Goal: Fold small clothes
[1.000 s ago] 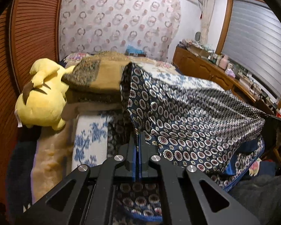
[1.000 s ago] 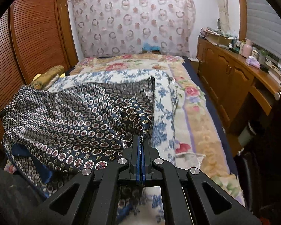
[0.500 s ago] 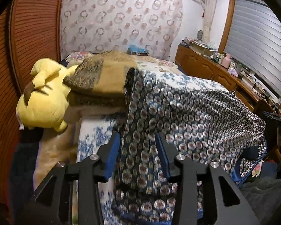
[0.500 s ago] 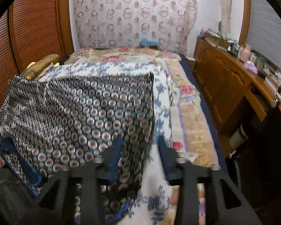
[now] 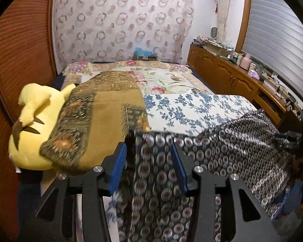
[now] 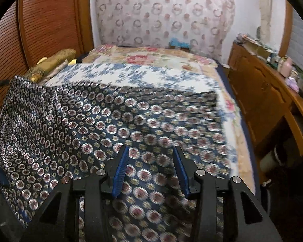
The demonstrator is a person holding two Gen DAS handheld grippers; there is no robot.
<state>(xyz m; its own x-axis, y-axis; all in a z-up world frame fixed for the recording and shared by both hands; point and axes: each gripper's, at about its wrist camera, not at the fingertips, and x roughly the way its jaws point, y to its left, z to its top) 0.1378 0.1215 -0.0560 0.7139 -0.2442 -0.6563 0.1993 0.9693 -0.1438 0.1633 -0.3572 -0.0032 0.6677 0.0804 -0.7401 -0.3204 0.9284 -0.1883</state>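
A navy garment with round silver-and-red medallions (image 5: 232, 145) lies spread over the near end of the bed, its front part hanging past the near edge. My left gripper (image 5: 148, 149) is open above the garment's left edge; cloth shows below the gap, but the blue pads (image 5: 117, 167) do not touch it. In the right wrist view the same garment (image 6: 111, 125) fills the foreground. My right gripper (image 6: 150, 150) hovers open over its right part, holding nothing. Both views are blurred by motion.
A yellow plush toy (image 5: 28, 137) and a folded brown patterned cloth (image 5: 103, 117) lie at the left of the bed. A blue-flowered white sheet (image 5: 187, 109) covers the middle. A slatted wooden door (image 6: 50, 20) stands left, a cluttered wooden cabinet (image 6: 262, 92) right.
Both grippers went from shut on the garment's raised corners to open. The garment dropped flat onto the bed. Both grippers pulled back from the released corners.
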